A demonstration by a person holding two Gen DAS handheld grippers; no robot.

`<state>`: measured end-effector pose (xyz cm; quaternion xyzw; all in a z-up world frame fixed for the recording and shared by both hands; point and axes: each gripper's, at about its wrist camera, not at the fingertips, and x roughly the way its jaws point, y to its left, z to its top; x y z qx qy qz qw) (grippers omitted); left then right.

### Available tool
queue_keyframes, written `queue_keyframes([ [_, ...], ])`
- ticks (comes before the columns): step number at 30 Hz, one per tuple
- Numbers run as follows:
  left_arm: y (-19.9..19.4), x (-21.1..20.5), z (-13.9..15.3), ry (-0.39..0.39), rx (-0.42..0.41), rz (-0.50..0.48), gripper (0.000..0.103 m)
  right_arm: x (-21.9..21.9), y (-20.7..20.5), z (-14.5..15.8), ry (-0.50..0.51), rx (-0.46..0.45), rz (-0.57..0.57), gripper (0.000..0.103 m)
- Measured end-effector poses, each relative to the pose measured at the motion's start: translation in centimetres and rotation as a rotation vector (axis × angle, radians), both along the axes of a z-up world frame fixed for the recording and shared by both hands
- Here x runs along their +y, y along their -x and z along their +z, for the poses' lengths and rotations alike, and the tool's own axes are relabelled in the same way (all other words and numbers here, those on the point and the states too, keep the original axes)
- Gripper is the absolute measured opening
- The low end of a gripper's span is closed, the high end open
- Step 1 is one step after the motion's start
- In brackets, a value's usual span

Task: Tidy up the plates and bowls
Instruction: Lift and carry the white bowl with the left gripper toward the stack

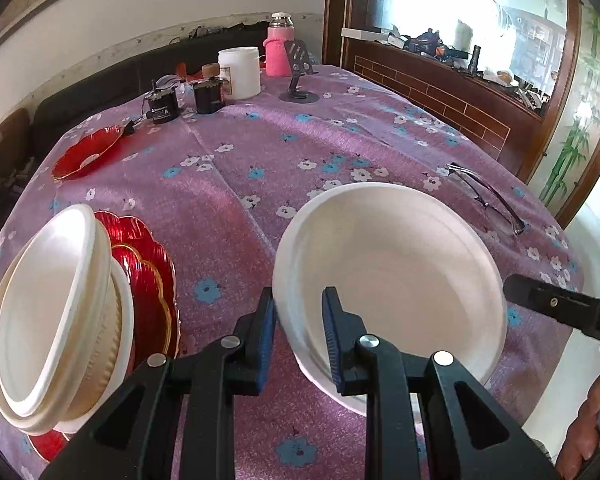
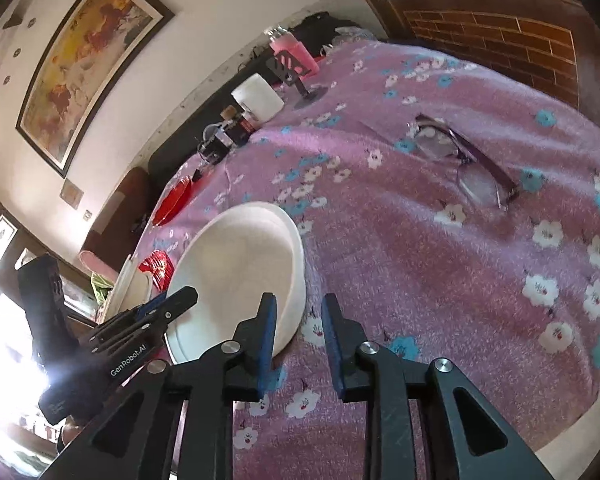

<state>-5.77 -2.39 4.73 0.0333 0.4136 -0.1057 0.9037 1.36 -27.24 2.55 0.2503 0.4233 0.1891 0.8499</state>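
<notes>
A white foam bowl (image 1: 392,280) sits on the purple flowered tablecloth. My left gripper (image 1: 299,336) straddles its near-left rim, one finger outside and one inside, with a small gap each side. To the left, white bowls (image 1: 56,312) lean stacked on red plates (image 1: 152,280). Another red plate (image 1: 88,152) lies far left. In the right wrist view the same white bowl (image 2: 240,272) lies left of my right gripper (image 2: 299,336), which is open and empty just above the cloth. The left gripper (image 2: 156,316) shows at the bowl's left rim.
Eyeglasses (image 1: 488,196) lie on the cloth right of the bowl, also in the right wrist view (image 2: 460,160). At the far edge stand a white jar (image 1: 240,72), a pink bottle (image 1: 280,46), a phone stand (image 1: 298,76) and small dark motors (image 1: 184,100).
</notes>
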Motion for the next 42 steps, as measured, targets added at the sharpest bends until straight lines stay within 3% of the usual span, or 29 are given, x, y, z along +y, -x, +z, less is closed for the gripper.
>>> queue_keyframes([
  [11, 0.0, -0.2, -0.3, -0.014, -0.010, -0.010, 0.022, 2.4, 0.1, 0.0, 0.050, -0.039, 0.041, 0.025],
  [13, 0.1, -0.1, -0.2, -0.016, -0.021, -0.009, 0.021, 2.4, 0.2, 0.0, 0.047, -0.043, 0.038, 0.019],
  [19, 0.6, -0.3, 0.4, -0.019, -0.052, -0.018, 0.018, 2.4, 0.4, 0.7, 0.092, -0.068, 0.030, 0.017],
  [42, 2.7, 1.9, 3.5, 0.026, -0.130, 0.014, 0.018, 3.6, 1.4, 4.4, 0.092, -0.143, 0.063, 0.017],
])
